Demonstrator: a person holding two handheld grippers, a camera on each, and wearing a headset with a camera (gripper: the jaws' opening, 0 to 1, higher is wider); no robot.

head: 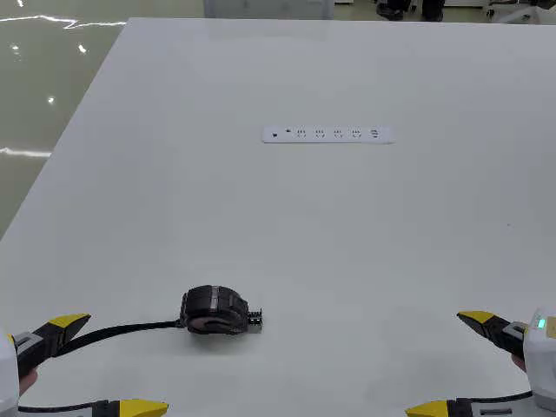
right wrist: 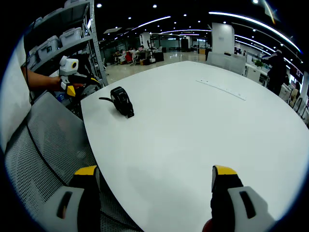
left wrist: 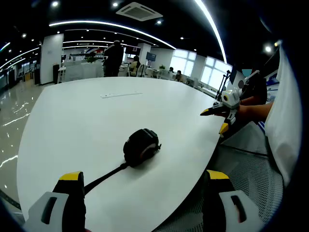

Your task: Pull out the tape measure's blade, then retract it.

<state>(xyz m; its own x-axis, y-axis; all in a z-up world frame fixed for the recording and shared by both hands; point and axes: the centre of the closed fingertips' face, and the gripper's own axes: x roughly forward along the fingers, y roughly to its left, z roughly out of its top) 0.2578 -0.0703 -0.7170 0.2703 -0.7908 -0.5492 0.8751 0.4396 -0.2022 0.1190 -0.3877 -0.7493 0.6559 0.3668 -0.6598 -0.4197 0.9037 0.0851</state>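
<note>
The white table [head: 365,252] is carrying the black tape measure [head: 215,311] near its front edge. The left gripper [head: 113,363] and right gripper [head: 445,363] are hovering wide open on either side of it. Steadying the case before pinching the blade tip is probably the wise approach.

Tape measure [head: 215,311] lies on table [head: 365,252], power strip [head: 327,134] well behind it

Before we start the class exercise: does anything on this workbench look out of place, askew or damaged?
Nothing stands out. The tape measure sits intact on the table, blade retracted, strap trailing left.
</note>
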